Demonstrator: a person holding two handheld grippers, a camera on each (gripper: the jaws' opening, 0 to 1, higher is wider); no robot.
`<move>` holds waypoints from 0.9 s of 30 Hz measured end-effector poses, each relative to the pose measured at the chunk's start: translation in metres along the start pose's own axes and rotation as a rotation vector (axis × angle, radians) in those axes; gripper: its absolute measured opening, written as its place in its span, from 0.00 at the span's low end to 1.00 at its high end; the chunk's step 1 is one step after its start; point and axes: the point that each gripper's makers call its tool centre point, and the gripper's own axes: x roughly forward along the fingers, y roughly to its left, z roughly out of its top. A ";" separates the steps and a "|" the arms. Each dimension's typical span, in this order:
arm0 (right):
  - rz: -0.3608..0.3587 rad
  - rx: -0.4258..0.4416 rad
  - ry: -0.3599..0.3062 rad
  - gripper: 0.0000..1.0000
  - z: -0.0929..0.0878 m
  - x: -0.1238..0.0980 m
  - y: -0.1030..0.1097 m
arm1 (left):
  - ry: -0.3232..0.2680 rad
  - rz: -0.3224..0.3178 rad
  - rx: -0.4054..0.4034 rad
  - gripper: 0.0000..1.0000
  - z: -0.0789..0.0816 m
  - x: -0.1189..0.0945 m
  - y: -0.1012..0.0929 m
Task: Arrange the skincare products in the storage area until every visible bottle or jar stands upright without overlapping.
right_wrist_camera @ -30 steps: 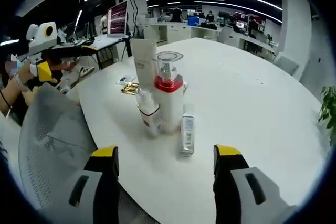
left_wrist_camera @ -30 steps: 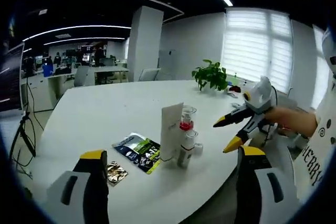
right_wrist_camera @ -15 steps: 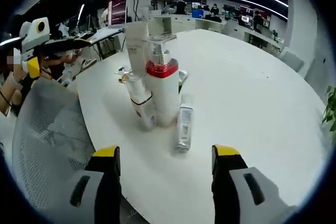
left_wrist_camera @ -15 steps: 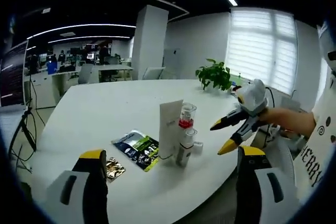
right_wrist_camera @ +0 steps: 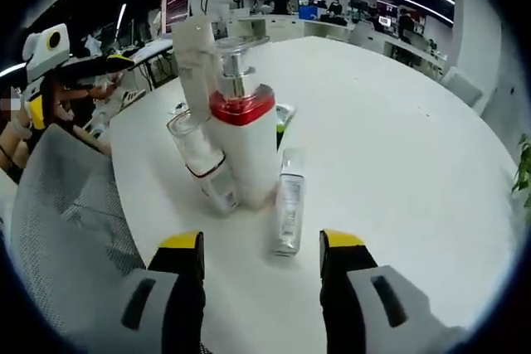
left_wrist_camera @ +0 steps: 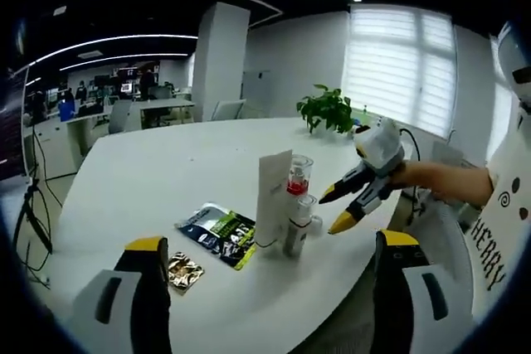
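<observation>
On the white table point(left_wrist_camera: 158, 172) stands a white pump bottle with a red collar point(right_wrist_camera: 245, 143). A small clear-capped bottle point(right_wrist_camera: 202, 163) leans against it, and a tall white tube point(right_wrist_camera: 193, 47) stands behind. A slim bottle point(right_wrist_camera: 288, 202) lies on its side beside them, just ahead of my open right gripper point(right_wrist_camera: 263, 240). From the left gripper view the same cluster appears as tube point(left_wrist_camera: 273, 196), pump bottle point(left_wrist_camera: 299, 178) and small bottle point(left_wrist_camera: 295, 226). My right gripper point(left_wrist_camera: 327, 214) hovers open just right of that cluster. My left gripper point(left_wrist_camera: 272, 242) is open and held back from the table's edge.
A dark green sachet point(left_wrist_camera: 217, 235) and a small gold packet point(left_wrist_camera: 183, 272) lie left of the products. A grey mesh chair back point(right_wrist_camera: 58, 205) stands at the table's near side. My left gripper point(right_wrist_camera: 79, 80), in a person's hand, shows at far left. A potted plant point(left_wrist_camera: 326, 110) sits at the table's far end.
My right gripper has moved in toward the products, so the lying bottle now sits close before its jaws. The left gripper has barely shifted.
</observation>
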 end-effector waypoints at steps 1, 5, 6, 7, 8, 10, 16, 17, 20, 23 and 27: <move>0.001 0.002 0.007 0.52 0.000 0.002 0.000 | -0.002 -0.001 -0.002 0.99 0.000 0.000 0.000; 0.006 -0.008 0.043 0.48 -0.003 0.008 -0.001 | -0.015 -0.022 -0.015 0.99 0.000 0.001 0.000; 0.004 -0.004 0.052 0.47 -0.003 0.011 -0.002 | -0.011 -0.026 -0.016 0.99 -0.001 0.002 0.001; 0.002 -0.003 0.054 0.47 -0.003 0.013 -0.004 | -0.008 -0.028 -0.016 0.99 -0.002 0.003 0.001; 0.004 -0.002 0.064 0.46 -0.003 0.016 -0.006 | -0.005 -0.031 -0.014 0.99 -0.003 0.003 0.000; 0.001 -0.005 0.075 0.45 -0.004 0.018 -0.007 | 0.000 -0.031 -0.016 0.99 -0.004 0.004 0.000; 0.008 -0.027 0.116 0.41 -0.003 0.030 -0.014 | 0.007 -0.034 -0.026 0.99 -0.006 0.007 -0.001; 0.011 -0.028 0.120 0.40 -0.003 0.031 -0.014 | 0.010 -0.034 -0.024 0.99 -0.006 0.007 -0.001; 0.020 -0.041 0.138 0.36 -0.001 0.037 -0.015 | 0.014 -0.034 -0.022 0.99 -0.007 0.008 -0.001; 0.018 -0.055 0.153 0.34 0.001 0.044 -0.019 | 0.010 -0.032 -0.024 0.99 -0.006 0.008 -0.001; 0.016 -0.062 0.173 0.33 0.001 0.048 -0.020 | 0.016 -0.030 -0.031 0.99 -0.008 0.008 0.001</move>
